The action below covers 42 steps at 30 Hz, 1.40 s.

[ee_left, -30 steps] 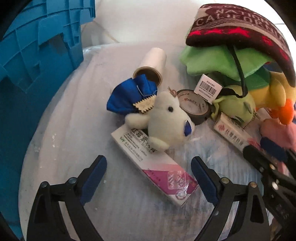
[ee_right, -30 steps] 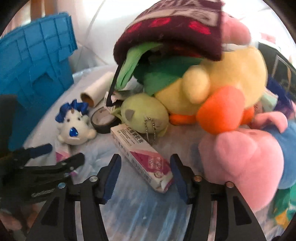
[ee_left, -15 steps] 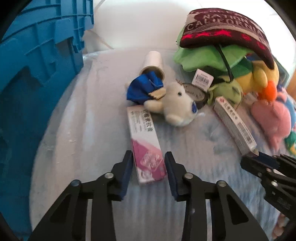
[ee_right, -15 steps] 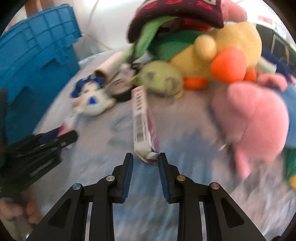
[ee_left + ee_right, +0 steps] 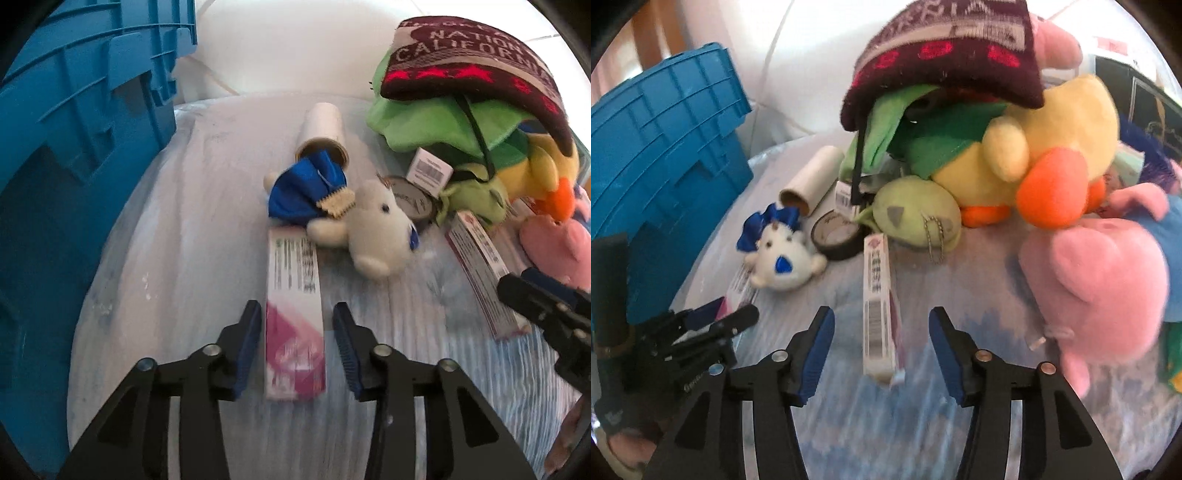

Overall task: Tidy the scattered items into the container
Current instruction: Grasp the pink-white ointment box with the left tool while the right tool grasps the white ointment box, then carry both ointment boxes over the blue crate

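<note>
One toothpaste box lies between my left gripper's jaws, another box between my right gripper's; both pairs are spreading, pads clear of the cardboard. Beyond sits the white bear; the blue crate stands far left.

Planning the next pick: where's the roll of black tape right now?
In the right wrist view the black tape roll lies flat left of centre, between the white plush and the green plush, just beyond the box's far end.

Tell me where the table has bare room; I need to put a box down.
Bare cloth lies between the blue crate and the paper roll, down to the left gripper. Crowded: the plush pile around the yellow duck.
</note>
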### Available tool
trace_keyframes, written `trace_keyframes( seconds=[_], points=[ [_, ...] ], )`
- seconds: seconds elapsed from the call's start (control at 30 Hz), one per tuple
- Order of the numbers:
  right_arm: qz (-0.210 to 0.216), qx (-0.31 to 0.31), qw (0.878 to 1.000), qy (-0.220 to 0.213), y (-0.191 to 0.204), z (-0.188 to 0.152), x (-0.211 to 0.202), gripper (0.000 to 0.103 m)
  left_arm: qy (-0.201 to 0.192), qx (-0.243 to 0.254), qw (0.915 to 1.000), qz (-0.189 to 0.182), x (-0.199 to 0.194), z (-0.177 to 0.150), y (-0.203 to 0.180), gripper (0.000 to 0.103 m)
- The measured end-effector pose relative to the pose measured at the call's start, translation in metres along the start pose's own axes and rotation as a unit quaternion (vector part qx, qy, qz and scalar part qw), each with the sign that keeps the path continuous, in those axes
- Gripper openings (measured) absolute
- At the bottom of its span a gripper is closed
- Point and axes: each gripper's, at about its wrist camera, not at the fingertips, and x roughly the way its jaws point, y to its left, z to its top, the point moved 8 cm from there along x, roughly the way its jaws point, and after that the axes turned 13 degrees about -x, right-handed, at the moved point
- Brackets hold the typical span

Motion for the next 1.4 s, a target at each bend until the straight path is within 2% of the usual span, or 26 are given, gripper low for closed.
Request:
trace_keyframes(
  seconds=[0.03,0.1,0.13,0.2,0.33,0.5,0.67,0.9,1.0,1.17,1.4],
  points=[
    [-0.006,0.001,1.000,0.013,0.000,-0.003,0.008,0.028,-0.006,-0.003,1.0000,-0.001,0.002,0.001,-0.001,0.040],
    [-0.022,-0.003,1.000,0.018,0.001,-0.008,0.017,0.022,-0.013,0.002,0.9999,0.002,0.003,0.001,-0.004,0.036],
    [-0.027,-0.007,0.999,0.018,0.003,-0.009,0.019,0.022,-0.015,0.005,0.9999,-0.001,0.003,0.000,-0.006,0.031],
    [-0.028,-0.009,0.999,0.016,0.005,-0.013,0.019,0.020,-0.022,0.012,0.9997,0.000,0.000,-0.004,-0.008,0.029],
    [-0.018,-0.004,1.000,0.016,0.009,-0.026,0.013,0.019,-0.020,0.018,0.9996,-0.006,-0.013,-0.016,-0.009,0.028],
    [-0.013,-0.002,1.000,0.002,0.022,-0.041,-0.012,0.018,-0.039,0.026,0.9989,0.000,-0.044,-0.027,-0.010,0.028],
    [-0.020,-0.005,1.000,-0.018,0.038,-0.036,-0.041,0.018,-0.054,0.037,0.9977,-0.016,-0.082,-0.029,-0.017,0.028],
    [-0.052,-0.022,0.997,-0.059,0.053,-0.009,-0.108,0.018,-0.088,0.041,0.9945,-0.038,-0.147,-0.010,-0.029,0.028],
    [-0.059,-0.027,0.994,-0.085,0.057,0.000,-0.156,0.018,-0.112,0.041,0.9916,-0.050,-0.186,0.000,-0.034,0.028],
    [-0.064,-0.045,0.987,-0.140,0.072,0.024,-0.232,0.018,-0.164,0.039,0.9838,-0.062,-0.265,0.022,-0.037,0.028],
    [-0.045,-0.083,0.972,-0.216,0.123,0.063,-0.318,0.018,-0.244,0.005,0.9676,-0.064,-0.385,0.044,-0.001,0.028]
  ],
)
